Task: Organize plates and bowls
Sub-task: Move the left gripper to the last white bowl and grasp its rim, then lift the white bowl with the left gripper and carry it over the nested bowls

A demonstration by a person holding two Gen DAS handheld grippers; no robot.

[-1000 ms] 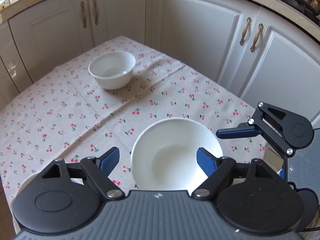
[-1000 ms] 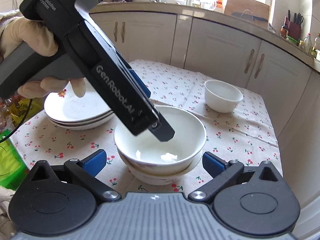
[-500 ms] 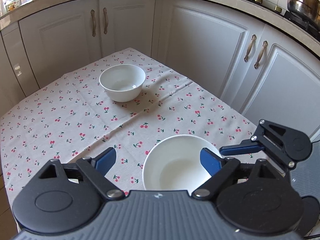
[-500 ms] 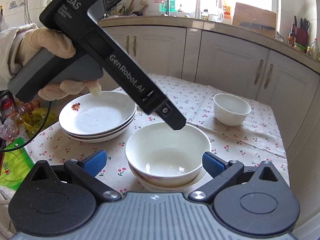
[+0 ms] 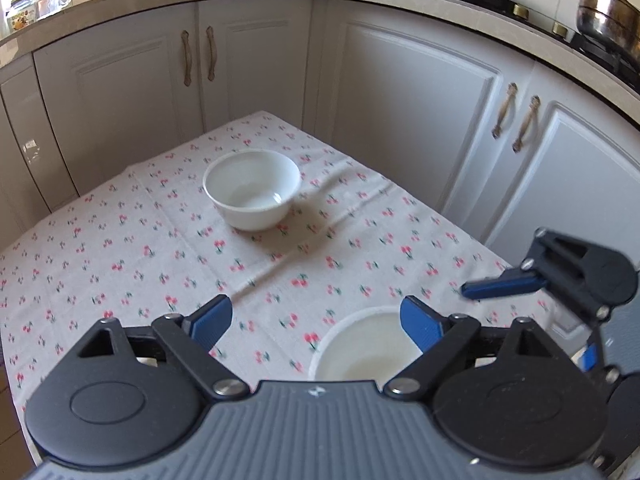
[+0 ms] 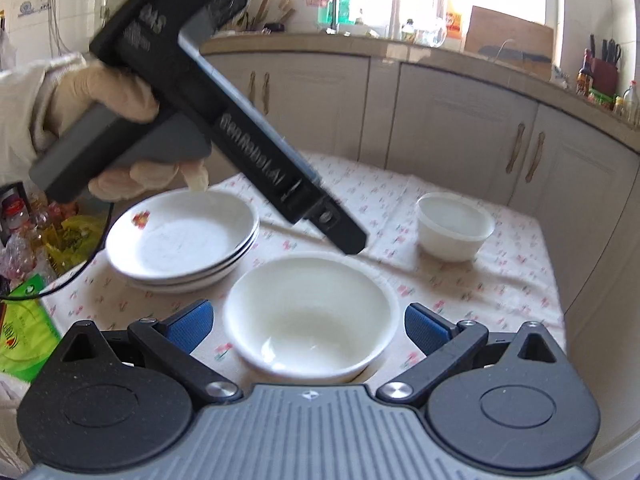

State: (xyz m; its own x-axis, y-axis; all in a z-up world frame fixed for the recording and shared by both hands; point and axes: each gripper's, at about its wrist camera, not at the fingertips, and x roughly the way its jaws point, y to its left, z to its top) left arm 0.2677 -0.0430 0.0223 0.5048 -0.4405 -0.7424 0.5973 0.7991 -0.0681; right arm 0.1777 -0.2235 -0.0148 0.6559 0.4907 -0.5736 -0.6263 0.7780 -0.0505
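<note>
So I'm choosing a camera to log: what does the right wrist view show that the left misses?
Only the right wrist view shows the stacked plates and the gloved hand holding the left tongs. Only the left wrist view shows the stove pots. Both show the small bowl, the nested bowls, the cherry tablecloth and open right tongs.

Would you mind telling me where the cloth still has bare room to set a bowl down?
Widest bare cloth lies left of the small bowl, running to the table edge. A narrower strip separates small bowl and stacked bowls. It is crowded between the stacked bowls and plates.
</note>
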